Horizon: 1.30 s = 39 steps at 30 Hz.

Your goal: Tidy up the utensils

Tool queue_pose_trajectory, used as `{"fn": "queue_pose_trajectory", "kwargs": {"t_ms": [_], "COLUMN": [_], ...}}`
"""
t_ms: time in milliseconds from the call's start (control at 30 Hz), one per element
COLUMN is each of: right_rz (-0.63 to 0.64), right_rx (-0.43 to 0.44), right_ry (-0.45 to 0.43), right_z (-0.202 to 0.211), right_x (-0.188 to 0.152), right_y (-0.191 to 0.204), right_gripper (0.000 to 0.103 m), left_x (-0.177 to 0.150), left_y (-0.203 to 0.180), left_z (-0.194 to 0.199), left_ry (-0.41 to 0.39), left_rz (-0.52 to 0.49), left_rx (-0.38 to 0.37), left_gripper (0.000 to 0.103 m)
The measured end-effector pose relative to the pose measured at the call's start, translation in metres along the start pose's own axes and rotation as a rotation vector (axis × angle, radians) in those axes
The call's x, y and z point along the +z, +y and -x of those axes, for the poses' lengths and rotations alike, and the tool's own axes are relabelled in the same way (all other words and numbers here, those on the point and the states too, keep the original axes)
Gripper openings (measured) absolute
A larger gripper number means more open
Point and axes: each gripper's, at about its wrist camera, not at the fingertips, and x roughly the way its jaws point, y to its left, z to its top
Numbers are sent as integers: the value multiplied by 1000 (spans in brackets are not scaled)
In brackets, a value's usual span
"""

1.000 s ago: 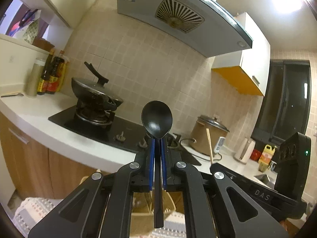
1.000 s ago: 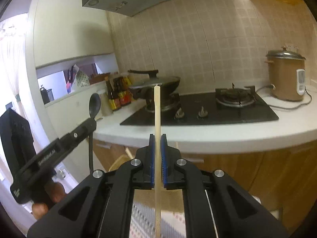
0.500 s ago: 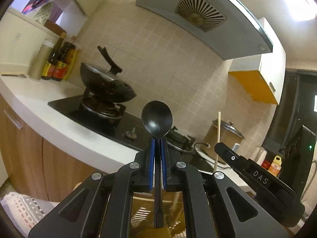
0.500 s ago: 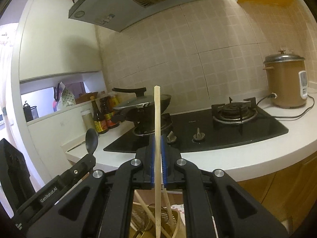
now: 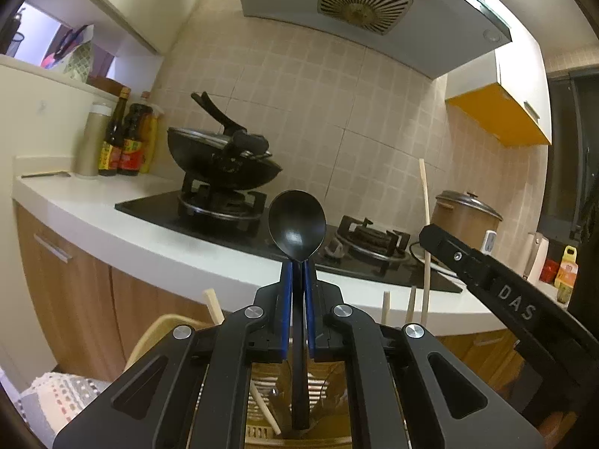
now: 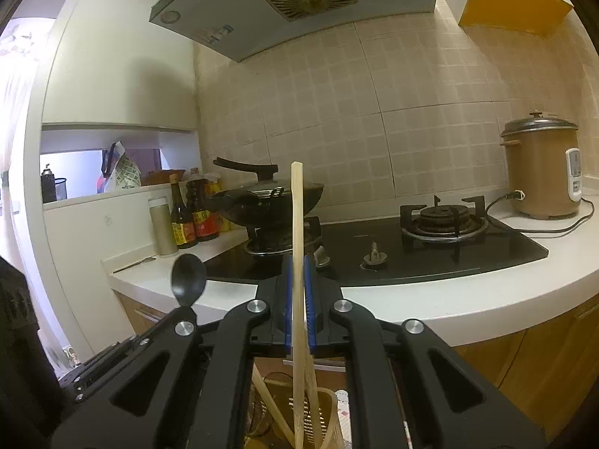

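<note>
My left gripper [image 5: 297, 273] is shut on a black spoon [image 5: 297, 224], held upright with its bowl up; the handle reaches down into a yellow slotted utensil holder [image 5: 157, 336] below. My right gripper [image 6: 298, 265] is shut on a wooden chopstick [image 6: 296, 217], also upright, with its lower end in the same holder [image 6: 325, 408]. Several other chopsticks [image 5: 385, 305] stand in the holder. Each gripper shows in the other's view: the right gripper [image 5: 486, 280] with its chopstick [image 5: 425, 202], and the left gripper's spoon [image 6: 188, 278].
A white counter [image 6: 468, 299] holds a black gas hob [image 6: 411, 250] with a lidded wok [image 5: 224, 161], sauce bottles [image 5: 123, 142] at the left and a brown rice cooker [image 6: 539, 172] at the right. Wooden cabinets [image 5: 67, 299] are below, a range hood [image 5: 355, 11] above.
Both grippers have moved lower and closer to the holder. The spoon handle and the chopstick now reach into it. The two grippers have come closer together.
</note>
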Motion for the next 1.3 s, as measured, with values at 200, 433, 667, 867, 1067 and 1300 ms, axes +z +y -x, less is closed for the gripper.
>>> {"fn": "queue_pose_trajectory", "kwargs": {"t_ms": [200, 433, 667, 867, 1067, 1300], "right_rz": [-23, -9, 18, 41, 87, 80], "right_rx": [22, 21, -19, -43, -149, -287], "right_ry": [11, 42, 23, 4, 6, -44], "right_z": [11, 40, 107, 167, 200, 199], "right_x": [-5, -2, 2, -4, -28, -60], "right_y": [-6, -1, 15, 38, 51, 34], "right_gripper": [5, 14, 53, 74, 89, 95], "left_x": [-1, 10, 29, 30, 1, -40], "left_y": [8, 24, 31, 19, 0, 2], "left_z": [6, 39, 102, 166, 213, 215], "left_ry": [7, 28, 30, -14, -63, -116], "left_rz": [13, 57, 36, -10, -96, -103], "left_rx": [2, -23, -22, 1, 139, 267], "left_gripper": [29, 34, 57, 78, 90, 90]}}
